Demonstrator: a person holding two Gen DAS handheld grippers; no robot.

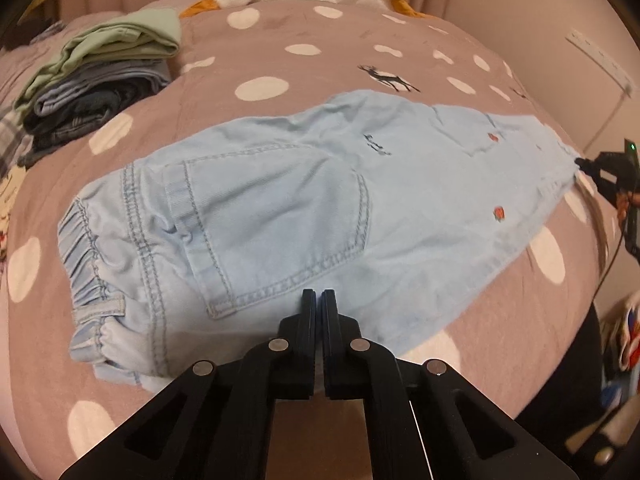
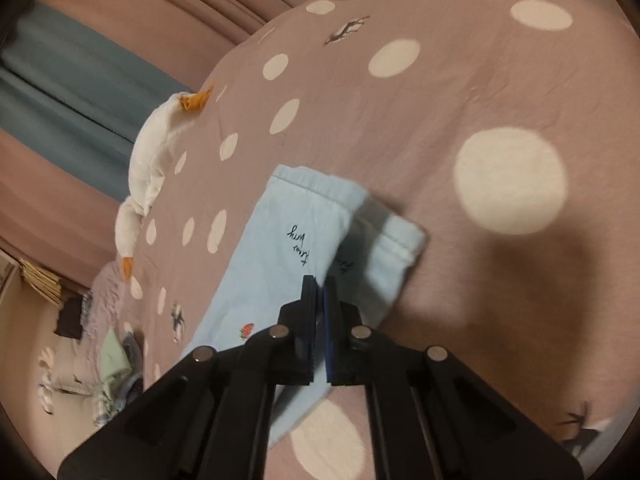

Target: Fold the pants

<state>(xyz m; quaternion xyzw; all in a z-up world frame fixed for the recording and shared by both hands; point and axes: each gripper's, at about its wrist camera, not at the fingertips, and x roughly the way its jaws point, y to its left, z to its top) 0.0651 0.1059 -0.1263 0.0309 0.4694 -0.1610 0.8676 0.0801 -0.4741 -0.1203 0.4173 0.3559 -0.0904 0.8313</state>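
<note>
Both claws are pressed together: my left claw (image 1: 319, 294) sits at the near edge of the light-blue pants (image 1: 280, 208) by the back pocket, my right claw (image 2: 319, 280) at the leg hems, pants lying flat across the dotted bed cover (image 1: 280, 48).

I am looking at pale blue denim pants (image 1: 280, 200) with lighter blue stitching, small red motifs and dark script lettering. They are lying on a dusty mauve bedspread (image 1: 320, 64) that is showing big white polka dots and little dark deer prints. At the far left a pile of folded clothes (image 1: 92, 80) is showing mint green on top, then blue stripes, then dark navy. At the far edge a white plush goose (image 2: 156, 152) is showing an orange beak. Both sets of tongs, left (image 1: 318, 294) and right (image 2: 319, 280), are showing matte black.
</note>
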